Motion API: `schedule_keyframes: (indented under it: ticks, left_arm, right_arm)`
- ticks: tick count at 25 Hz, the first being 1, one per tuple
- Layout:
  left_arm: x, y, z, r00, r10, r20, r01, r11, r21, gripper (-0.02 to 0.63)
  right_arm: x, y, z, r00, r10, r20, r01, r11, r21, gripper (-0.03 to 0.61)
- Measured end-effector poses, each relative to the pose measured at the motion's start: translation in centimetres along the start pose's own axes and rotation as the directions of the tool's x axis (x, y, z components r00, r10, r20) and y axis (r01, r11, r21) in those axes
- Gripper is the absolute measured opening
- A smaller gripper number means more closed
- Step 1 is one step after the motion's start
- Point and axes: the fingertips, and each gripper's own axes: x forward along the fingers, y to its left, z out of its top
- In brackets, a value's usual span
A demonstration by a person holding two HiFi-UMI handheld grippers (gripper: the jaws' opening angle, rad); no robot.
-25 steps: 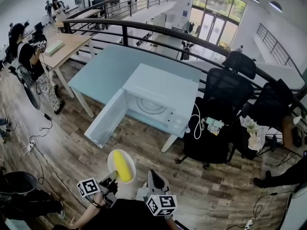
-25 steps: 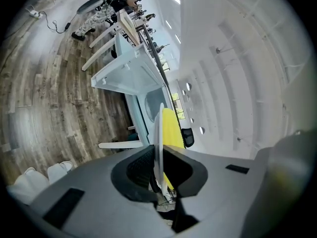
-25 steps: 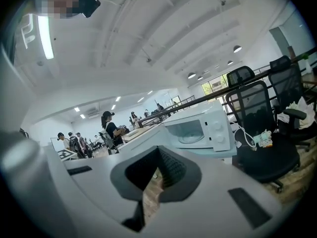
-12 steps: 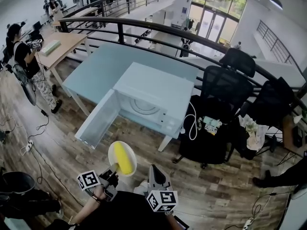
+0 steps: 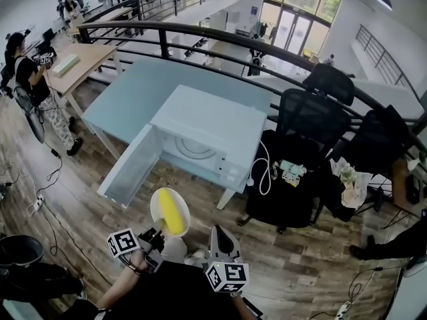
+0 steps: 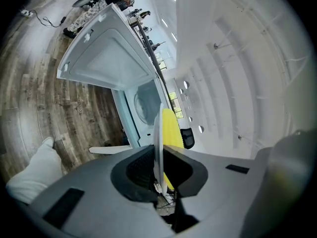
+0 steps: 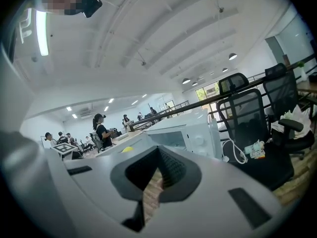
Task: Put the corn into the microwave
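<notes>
A yellow corn cob (image 5: 172, 213) lies on a small white plate (image 5: 163, 203). My left gripper (image 5: 159, 234) is shut on the plate's near rim and holds it out in front of the white microwave (image 5: 207, 129). The microwave's door (image 5: 130, 169) hangs open to the left, and the cavity with its turntable (image 5: 195, 149) shows. In the left gripper view the plate (image 6: 157, 143) stands edge-on between the jaws, the corn (image 6: 171, 129) is on its right face, and the open door (image 6: 111, 53) is ahead. My right gripper (image 5: 217, 235) is beside it, shut and empty.
The microwave sits on a pale blue table (image 5: 133, 92) by a black railing (image 5: 200, 42). Black office chairs (image 5: 313, 129) stand to its right, and a white cable (image 5: 263, 172) hangs there. A person (image 5: 27, 79) stands far left by a wooden desk (image 5: 83, 62).
Both grippers and the plate with the corn have come closer to the open microwave. The left grip on the plate is unchanged.
</notes>
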Motion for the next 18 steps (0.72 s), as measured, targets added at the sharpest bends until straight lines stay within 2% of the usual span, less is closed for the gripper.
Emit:
schedule_keyframes:
  ticks: [3, 11, 18]
  left_arm:
    - [0.9, 0.3, 0.4, 1.000, 0.004, 0.006, -0.004, 1.000, -0.009, 0.035]
    - [3.5, 0.4, 2.2, 1.000, -0.009, 0.003, 0.009, 1.000, -0.029, 0.035]
    - [7.3, 1.4, 3.8, 1.000, -0.025, -0.015, 0.024, 0.998, -0.052, 0.035]
  right_arm:
    - [0.7, -0.3, -0.2, 1.000, 0.004, -0.009, -0.004, 1.000, -0.018, 0.008]
    - [3.0, 1.0, 1.6, 0.999, 0.048, -0.024, -0.051, 0.988, -0.146, 0.008]
    - [5.9, -0.8, 2.0, 0.999, 0.006, -0.053, -0.013, 0.991, -0.136, 0.008]
